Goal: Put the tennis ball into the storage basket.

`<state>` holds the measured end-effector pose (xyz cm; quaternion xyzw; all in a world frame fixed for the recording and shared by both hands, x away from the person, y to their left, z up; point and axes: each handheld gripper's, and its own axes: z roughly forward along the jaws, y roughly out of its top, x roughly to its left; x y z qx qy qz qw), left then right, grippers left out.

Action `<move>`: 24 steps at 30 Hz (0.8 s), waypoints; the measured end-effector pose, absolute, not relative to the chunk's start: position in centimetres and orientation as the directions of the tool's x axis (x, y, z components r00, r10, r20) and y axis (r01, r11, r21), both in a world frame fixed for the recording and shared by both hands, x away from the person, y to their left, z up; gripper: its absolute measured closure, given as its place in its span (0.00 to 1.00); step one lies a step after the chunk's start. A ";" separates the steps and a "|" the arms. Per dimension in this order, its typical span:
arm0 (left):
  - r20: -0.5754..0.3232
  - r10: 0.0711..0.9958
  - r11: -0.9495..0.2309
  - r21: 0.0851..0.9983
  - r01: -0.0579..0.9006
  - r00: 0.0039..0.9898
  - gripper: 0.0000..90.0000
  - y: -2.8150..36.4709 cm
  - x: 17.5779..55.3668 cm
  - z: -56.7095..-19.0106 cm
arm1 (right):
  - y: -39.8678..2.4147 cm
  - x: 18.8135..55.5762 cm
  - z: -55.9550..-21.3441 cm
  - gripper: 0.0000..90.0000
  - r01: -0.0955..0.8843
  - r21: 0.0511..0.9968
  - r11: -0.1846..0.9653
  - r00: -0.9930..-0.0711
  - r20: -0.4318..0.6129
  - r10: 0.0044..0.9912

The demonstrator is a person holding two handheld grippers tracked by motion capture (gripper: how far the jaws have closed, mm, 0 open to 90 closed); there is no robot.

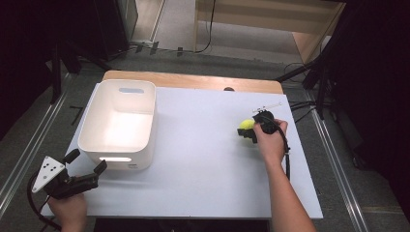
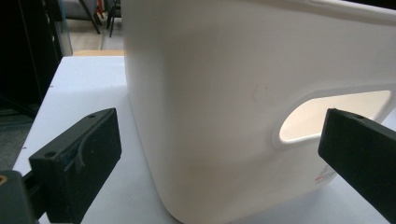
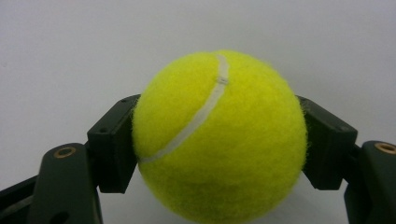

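The right gripper (image 1: 250, 129) is clamping a tennis ball (image 1: 246, 124), its two black jaws pressing on opposite sides of the ball at the right side of the table (image 1: 203, 159). In the right gripper view the ball (image 3: 219, 140) is sitting squarely between the blocky, matte black pads (image 3: 114, 149), bulging past them toward the camera.

The table is showing a smooth, pale, flat top with a strip of light wood along its far edge. The white bin (image 1: 118, 124) is standing at the table's left, well apart from the ball: a rounded-corner rectangular tub of smooth, glossy plastic with an oval handle slot cut in its near wall. The ball is bright yellow-green, round and fuzzy, with a curved white seam running across its felt.

The left gripper (image 1: 86, 165) is hovering at the near left corner of the table with its jaws standing wide apart and nothing between them. In the left gripper view those jaws are framing the near wall of the bin (image 2: 224, 116), pointing at it from just beside it.
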<state>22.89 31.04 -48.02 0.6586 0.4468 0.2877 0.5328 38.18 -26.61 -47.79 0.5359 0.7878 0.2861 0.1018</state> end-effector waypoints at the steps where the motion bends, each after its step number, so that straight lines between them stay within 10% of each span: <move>1: -0.096 0.895 -0.034 0.959 0.281 0.435 0.00 31.1 22.9 -48.0 | -26.6 38.2 -47.7 0.26 0.785 0.562 0.263 -0.407 0.147 0.901; 24: -0.100 0.897 -0.026 0.961 0.277 0.431 0.00 31.1 22.8 -48.0 | -23.8 38.2 -44.4 0.26 0.728 0.599 0.333 -0.498 0.128 0.858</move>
